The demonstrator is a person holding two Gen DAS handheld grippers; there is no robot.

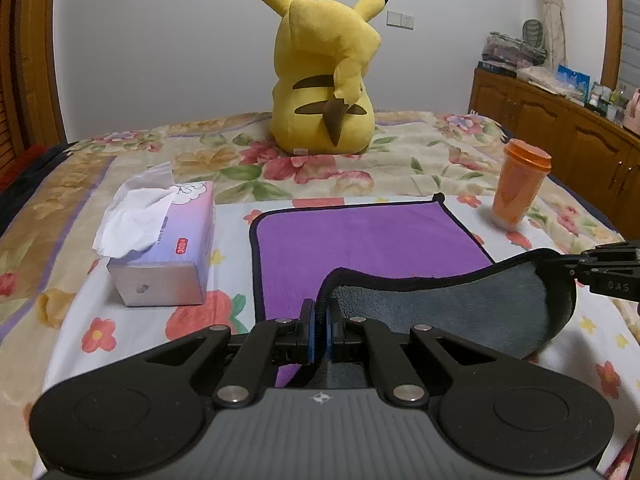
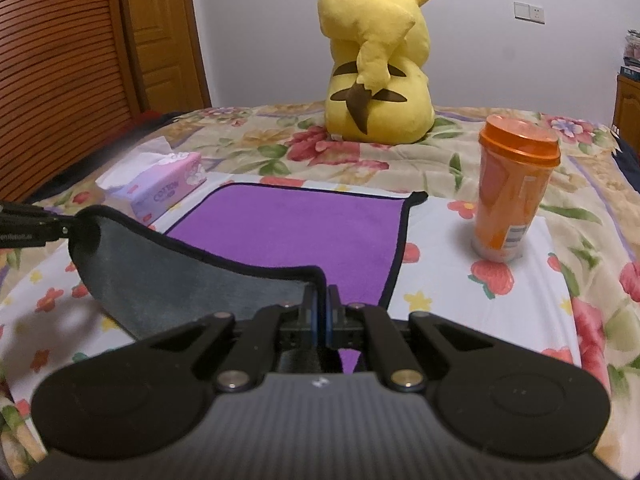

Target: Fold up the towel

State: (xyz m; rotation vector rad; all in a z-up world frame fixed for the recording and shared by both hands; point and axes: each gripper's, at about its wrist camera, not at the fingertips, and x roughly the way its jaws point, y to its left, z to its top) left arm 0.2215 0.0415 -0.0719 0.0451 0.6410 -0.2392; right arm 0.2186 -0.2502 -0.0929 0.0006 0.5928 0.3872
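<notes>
A towel (image 1: 360,240), purple on top, grey underneath, with a black hem, lies on the flowered bedspread; it also shows in the right wrist view (image 2: 288,224). Its near edge is lifted and curls forward, showing the grey side (image 1: 452,308) (image 2: 180,280). My left gripper (image 1: 320,312) is shut on the near left corner. My right gripper (image 2: 322,300) is shut on the near right corner, and it appears at the right edge of the left wrist view (image 1: 568,270). The left gripper shows at the left edge of the right wrist view (image 2: 60,226).
A tissue box (image 1: 160,248) (image 2: 160,188) sits left of the towel. An orange lidded cup (image 1: 520,180) (image 2: 512,192) stands to its right. A yellow plush toy (image 1: 324,76) (image 2: 380,64) sits behind. Wooden cabinets (image 1: 560,128) line the right wall.
</notes>
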